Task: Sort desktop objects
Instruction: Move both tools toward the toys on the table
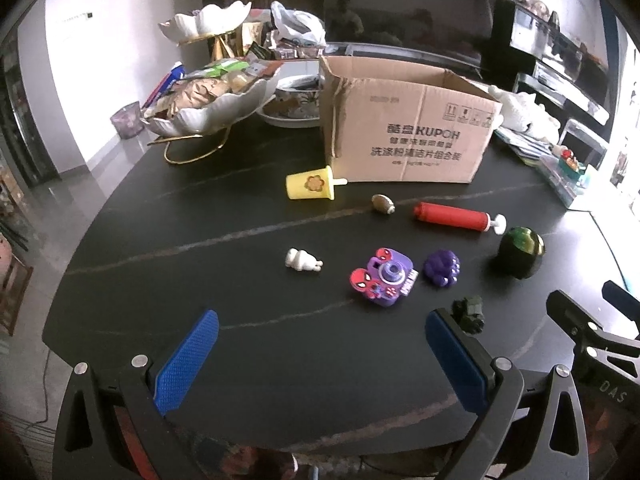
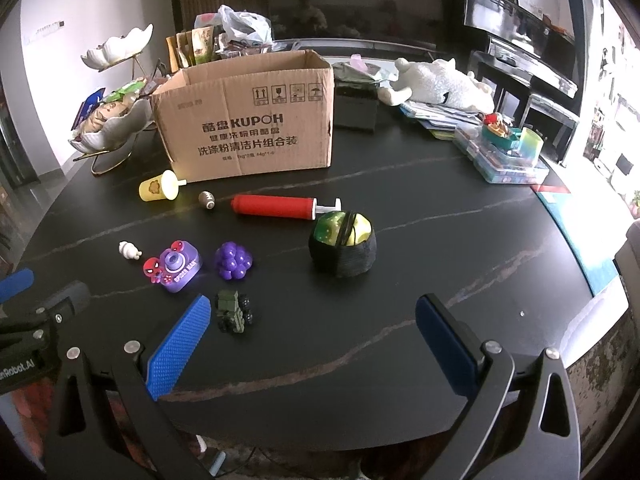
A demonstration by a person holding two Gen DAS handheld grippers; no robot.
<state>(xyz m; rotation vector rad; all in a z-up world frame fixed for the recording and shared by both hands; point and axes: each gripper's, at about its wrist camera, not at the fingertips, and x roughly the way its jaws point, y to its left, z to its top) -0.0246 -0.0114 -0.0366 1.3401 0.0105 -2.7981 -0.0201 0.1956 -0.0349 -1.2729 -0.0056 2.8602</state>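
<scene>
The cardboard box (image 2: pixel 248 120) sits toward the desk's (image 2: pixel 400 280) far edge, insides hidden. Toys lie scattered in front: red pump (image 2: pixel 276 206), purple camera (image 2: pixel 176 266), green truck (image 2: pixel 234 312). Left gripper (image 1: pixel 322 356) and right gripper (image 2: pixel 316 344) both gape wide, holding nothing

toys spread on a dark table before an open box

the left gripper (image 1: pixel 322 344) fills the lower frame, blue pads spread wide with nothing between them. at centre lie a purple toy camera (image 1: pixel 383 281), purple grapes (image 1: pixel 441 269) and a white figure (image 1: pixel 303 260). above, a red pump (image 1: pixel 456 216) and yellow popsicle mould (image 1: pixel 311 183) sit near a cardboard box (image 1: pixel 404 128).
</scene>
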